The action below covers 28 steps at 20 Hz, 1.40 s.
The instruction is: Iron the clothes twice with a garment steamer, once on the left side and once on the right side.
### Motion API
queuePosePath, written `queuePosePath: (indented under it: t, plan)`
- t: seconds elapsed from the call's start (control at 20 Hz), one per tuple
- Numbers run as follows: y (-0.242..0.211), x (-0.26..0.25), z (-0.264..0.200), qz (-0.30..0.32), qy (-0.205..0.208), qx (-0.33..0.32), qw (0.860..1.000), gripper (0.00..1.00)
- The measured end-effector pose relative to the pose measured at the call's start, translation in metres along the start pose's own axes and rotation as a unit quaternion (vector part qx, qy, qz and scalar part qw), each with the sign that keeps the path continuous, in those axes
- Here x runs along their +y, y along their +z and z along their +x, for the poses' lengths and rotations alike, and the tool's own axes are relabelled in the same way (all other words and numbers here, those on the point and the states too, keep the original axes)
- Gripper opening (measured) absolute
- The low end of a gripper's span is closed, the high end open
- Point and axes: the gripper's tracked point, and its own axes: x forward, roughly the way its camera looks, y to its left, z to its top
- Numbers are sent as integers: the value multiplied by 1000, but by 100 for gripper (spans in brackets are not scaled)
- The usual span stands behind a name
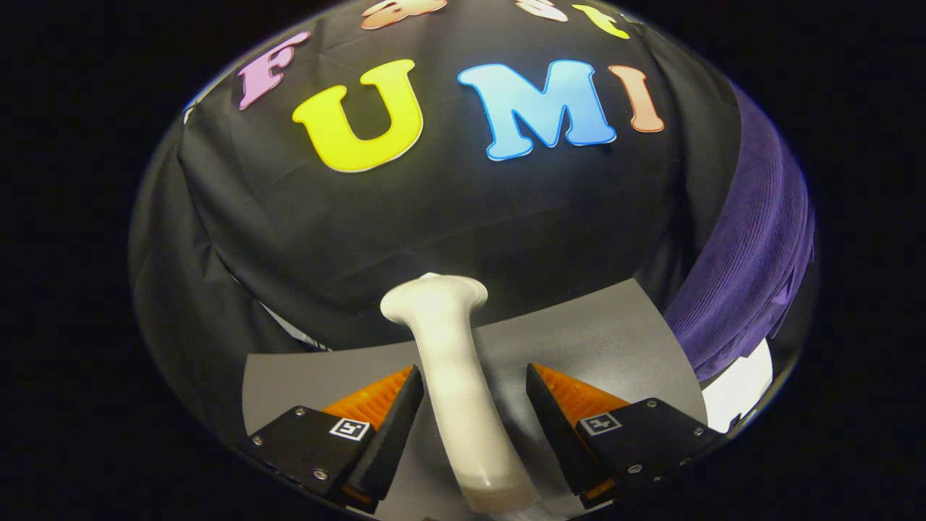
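A white garment steamer (454,376) stands on the grey worktop (615,340) between the parted fingers of the hand-held gripper (474,380), its head reaching beyond them; neither finger clearly presses it. Purple clothes (752,246) hang off to the right, well apart. Small square markers sit on each finger mount, with no readable writing.
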Motion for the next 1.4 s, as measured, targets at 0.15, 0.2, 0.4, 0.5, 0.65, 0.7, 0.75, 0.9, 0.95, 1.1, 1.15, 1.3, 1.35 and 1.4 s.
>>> queuePosePath:
  t: [0.15, 0.2, 0.4, 0.5, 0.65, 0.7, 0.75, 0.9, 0.95, 1.1, 1.15, 1.3, 1.35, 1.4]
  plan:
    - [-5, -8, 5, -30, -32, 11, 999, 74]
    - [-5, -8, 7, -29, -34, 12, 999, 68]
    - [-6, -11, 6, -45, -12, 20, 999, 53]
    - [-5, -16, 4, -35, 1, 11, 999, 46]
    - [-6, -19, 3, -18, 2, 3, 1000, 41]
    - [-6, -19, 1, -17, 3, 2, 1000, 40]
    - [-6, -19, 0, -16, 7, 1, 1000, 39]
    - [-7, -20, -15, -9, 29, -11, 999, 39]
    - [-8, -24, -23, -9, 32, -18, 999, 39]
    - [-10, -37, -42, -6, 37, -41, 998, 39]
    - [-14, -44, -50, -4, 34, -46, 998, 39]
    - [-18, -58, -76, -13, 33, -67, 997, 39]
    - [-19, -61, -87, -18, 37, -77, 996, 39]
    - [-17, -64, -98, -23, 41, -88, 995, 39]
